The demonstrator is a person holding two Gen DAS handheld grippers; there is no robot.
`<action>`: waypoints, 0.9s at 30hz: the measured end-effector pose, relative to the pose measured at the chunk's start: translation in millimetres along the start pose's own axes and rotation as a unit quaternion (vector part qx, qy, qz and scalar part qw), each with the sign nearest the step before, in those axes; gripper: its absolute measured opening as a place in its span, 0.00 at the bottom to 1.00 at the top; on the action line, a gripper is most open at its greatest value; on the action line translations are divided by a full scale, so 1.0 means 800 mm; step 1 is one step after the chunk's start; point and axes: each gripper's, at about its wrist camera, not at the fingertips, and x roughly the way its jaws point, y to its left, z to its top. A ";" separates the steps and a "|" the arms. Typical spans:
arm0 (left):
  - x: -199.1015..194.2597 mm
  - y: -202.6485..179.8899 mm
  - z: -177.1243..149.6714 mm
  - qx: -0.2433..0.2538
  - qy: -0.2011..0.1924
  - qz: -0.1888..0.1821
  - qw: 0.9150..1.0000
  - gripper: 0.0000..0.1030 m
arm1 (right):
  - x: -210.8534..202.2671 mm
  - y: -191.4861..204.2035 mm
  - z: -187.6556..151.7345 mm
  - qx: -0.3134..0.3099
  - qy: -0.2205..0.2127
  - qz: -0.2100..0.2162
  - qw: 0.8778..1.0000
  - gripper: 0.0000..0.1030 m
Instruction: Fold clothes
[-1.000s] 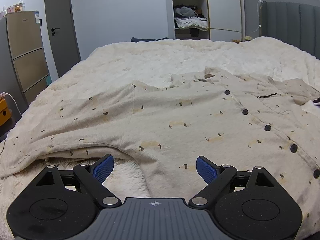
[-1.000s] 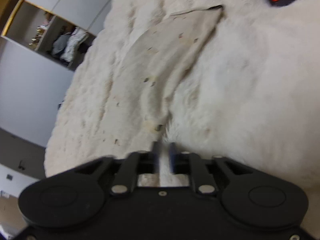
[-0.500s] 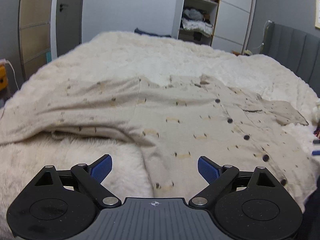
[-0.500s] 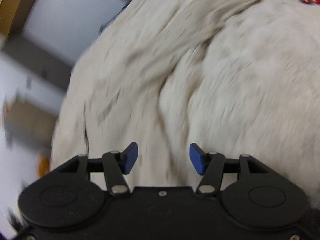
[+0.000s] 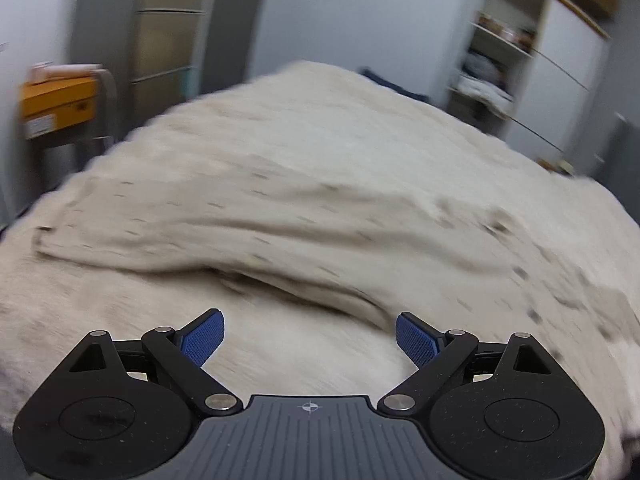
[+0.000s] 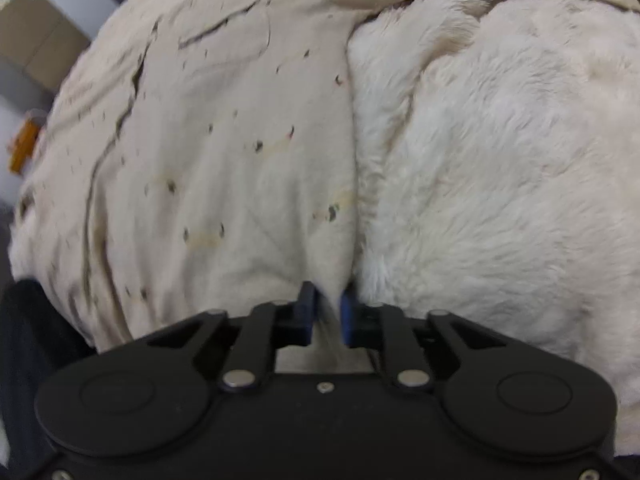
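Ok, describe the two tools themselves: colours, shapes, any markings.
Both are alike. The left tool has a matte black, faintly speckled body with two round discs, angled black link arms on silver pivot pins, and blue textured fingertips. A ribbed grey centre plate carries a small crosshair mark. The right tool shows the same black discs, silver pins, blue tips, plus a small centre screw.

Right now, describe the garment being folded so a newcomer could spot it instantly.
Start from the bed's fluffy white blanket, which fills most of both views. Spread flat on it lies a beige button-up shirt, its edge pinched in the right tongs. Unlike the furry blanket, it is smooth fabric dotted with small dark marks.
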 end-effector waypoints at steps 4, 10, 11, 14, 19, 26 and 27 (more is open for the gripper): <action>0.018 0.067 0.037 -0.136 -0.017 0.009 0.991 0.88 | -0.011 -0.024 -0.014 0.028 -0.036 0.021 0.999 0.17; 0.054 0.167 0.061 -0.339 -0.054 -0.038 0.938 0.88 | -0.033 -0.040 -0.030 0.063 -0.085 0.040 0.994 0.31; 0.064 0.172 0.065 -0.349 -0.059 -0.037 0.935 0.87 | -0.035 -0.041 -0.031 0.065 -0.089 0.038 0.993 0.31; 0.089 0.178 0.082 -0.373 -0.087 -0.024 0.923 0.87 | -0.030 -0.034 -0.025 0.069 -0.097 0.030 0.992 0.32; 0.109 0.194 0.112 -0.396 -0.164 0.015 0.903 0.64 | -0.011 -0.024 -0.010 0.065 -0.086 0.011 0.994 0.32; 0.092 0.151 0.148 -0.323 -0.203 0.075 0.921 0.01 | -0.001 -0.015 -0.005 0.047 -0.085 -0.002 0.995 0.32; 0.080 0.130 0.155 -0.296 -0.219 0.083 0.926 0.01 | -0.002 -0.017 -0.005 0.052 -0.089 0.002 0.995 0.32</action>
